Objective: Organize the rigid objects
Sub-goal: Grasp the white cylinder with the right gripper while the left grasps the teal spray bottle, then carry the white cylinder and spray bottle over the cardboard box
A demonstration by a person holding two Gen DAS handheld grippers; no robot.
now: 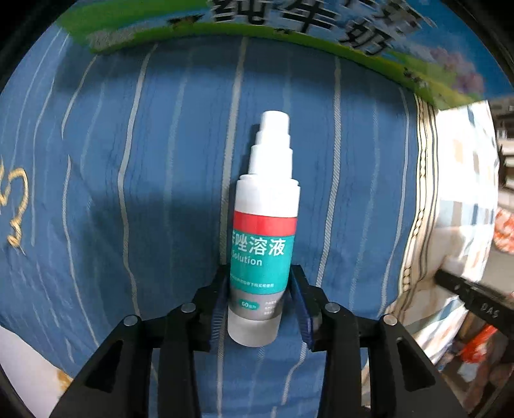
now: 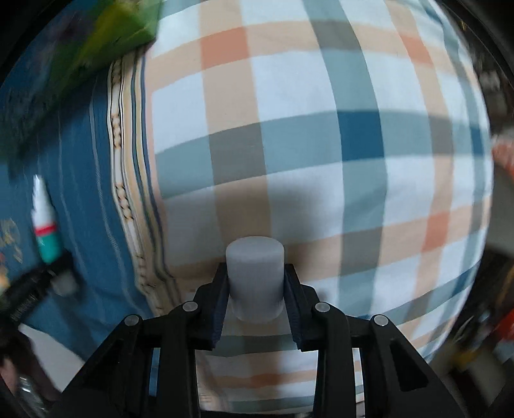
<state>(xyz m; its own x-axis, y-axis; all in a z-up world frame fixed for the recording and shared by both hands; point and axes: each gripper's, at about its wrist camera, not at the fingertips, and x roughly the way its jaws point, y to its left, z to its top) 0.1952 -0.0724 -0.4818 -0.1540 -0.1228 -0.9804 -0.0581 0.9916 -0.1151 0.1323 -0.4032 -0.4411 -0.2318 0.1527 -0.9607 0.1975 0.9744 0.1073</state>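
Note:
My left gripper (image 1: 261,289) is shut on a white spray bottle (image 1: 265,225) with a red and teal label, its bare nozzle pointing away from me over blue striped cloth. My right gripper (image 2: 256,286) is shut on the bottle's frosted grey cap (image 2: 255,279), held over a checked cloth. The bottle (image 2: 45,222) and left gripper (image 2: 38,283) also show, blurred, at the left of the right wrist view. Part of the right gripper (image 1: 475,299) shows at the right edge of the left wrist view.
A green and blue milk carton box (image 1: 257,29) lies beyond the bottle; it also shows in the right wrist view (image 2: 106,38). Blue striped cloth (image 1: 128,193) meets checked cloth (image 2: 321,144) at a patterned seam. Clutter sits past the bed's right edge (image 1: 504,234).

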